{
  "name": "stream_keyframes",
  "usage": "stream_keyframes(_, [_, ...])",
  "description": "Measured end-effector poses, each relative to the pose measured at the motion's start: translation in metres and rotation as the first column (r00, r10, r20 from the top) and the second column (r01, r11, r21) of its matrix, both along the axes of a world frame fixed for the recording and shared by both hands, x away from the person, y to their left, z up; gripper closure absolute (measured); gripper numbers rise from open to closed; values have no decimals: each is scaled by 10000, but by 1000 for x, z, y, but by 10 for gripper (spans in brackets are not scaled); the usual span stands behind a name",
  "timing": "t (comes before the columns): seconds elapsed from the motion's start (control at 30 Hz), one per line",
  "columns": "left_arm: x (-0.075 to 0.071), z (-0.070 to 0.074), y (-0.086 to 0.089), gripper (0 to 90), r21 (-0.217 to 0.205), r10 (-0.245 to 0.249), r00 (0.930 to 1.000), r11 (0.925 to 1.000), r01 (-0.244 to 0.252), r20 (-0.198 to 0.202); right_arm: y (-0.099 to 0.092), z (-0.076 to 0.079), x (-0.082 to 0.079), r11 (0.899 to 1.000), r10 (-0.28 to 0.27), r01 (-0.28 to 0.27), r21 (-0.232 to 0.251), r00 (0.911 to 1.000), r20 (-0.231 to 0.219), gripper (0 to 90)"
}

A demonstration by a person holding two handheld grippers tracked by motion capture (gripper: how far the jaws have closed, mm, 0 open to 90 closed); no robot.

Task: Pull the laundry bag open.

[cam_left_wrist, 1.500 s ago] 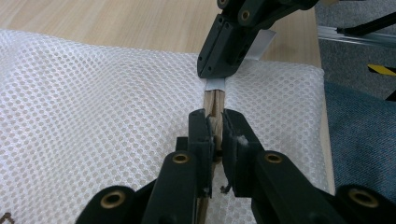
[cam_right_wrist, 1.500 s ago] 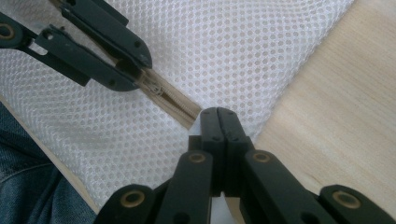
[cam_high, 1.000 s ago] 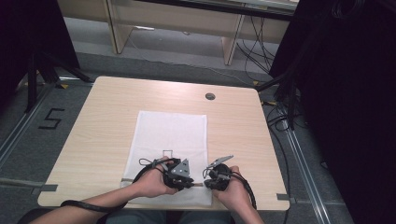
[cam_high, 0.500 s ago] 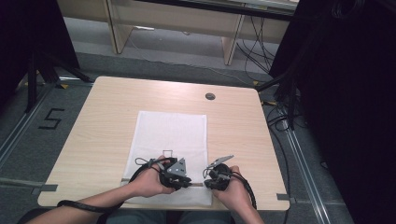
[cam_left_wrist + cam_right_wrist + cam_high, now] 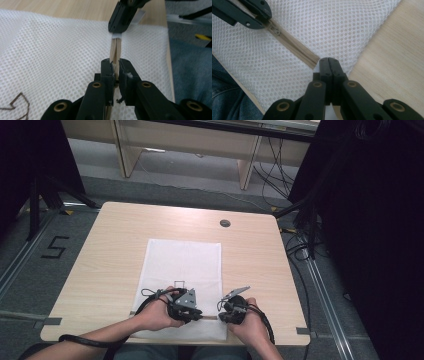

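The work in hand looks like running the zipper of a white mesh bag (image 5: 182,270), and by my reading it is at an early or middle stage: both grippers are gripping the zipper line, yet the beige tape between them is lying closed, so the sliding itself seems left to do. Which way it is meant to travel I cannot tell.

In the high view the bag is lying flat on the wooden table (image 5: 110,245), its near edge at about 6 o'clock, right in front of the person.

The left gripper (image 5: 114,68) is pinching narrow on the zipper (image 5: 115,50); in its own view the jaws are standing almost together with the beige tape and what seems the slider between them. In the high view it is sitting at roughly 7 o'clock of the bag.

The right gripper (image 5: 328,65) is clamping fully shut at the zipper's end, near the bag's corner at about 5 o'clock, seemingly anchoring the fabric tab there.

The bag is showing fine honeycomb netting, limp and slightly rippled, with a small brown stitched mark (image 5: 18,102) near the left gripper.
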State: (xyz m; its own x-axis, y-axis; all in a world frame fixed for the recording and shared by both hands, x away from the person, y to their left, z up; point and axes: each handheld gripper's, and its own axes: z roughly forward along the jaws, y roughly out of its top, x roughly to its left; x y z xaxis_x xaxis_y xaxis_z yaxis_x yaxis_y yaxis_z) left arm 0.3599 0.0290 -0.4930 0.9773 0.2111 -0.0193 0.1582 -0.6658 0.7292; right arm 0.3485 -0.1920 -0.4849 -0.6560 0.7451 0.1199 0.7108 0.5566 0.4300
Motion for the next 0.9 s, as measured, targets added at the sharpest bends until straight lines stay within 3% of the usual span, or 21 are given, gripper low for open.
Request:
stream_keyframes(0.03, [0,-1,0,822,-145,82,9999,9999,-84,-121,0,0,0,10000,-13,13,10,10000,-4,900])
stream_keyframes(0.23, [-1,0,0,822,-121,36,10000,9999,-37,-73,0,0,0,10000,-23,23,12,10000,-15,900])
stream_keyframes(0.3, [0,1,1,822,70,-58,10000,10000,58,71,0,0,0,10000,-1,1,-5,10000,-1,900])
stream_keyframes(0.37, [-1,0,1,822,-137,10,10000,9999,-11,-79,0,0,0,10000,0,0,-10,10000,0,900])
stream_keyframes(0.9, [-1,2,6,822,-110,-3,10000,9999,3,-54,0,0,0,10000,4,-4,-22,10000,1,900])
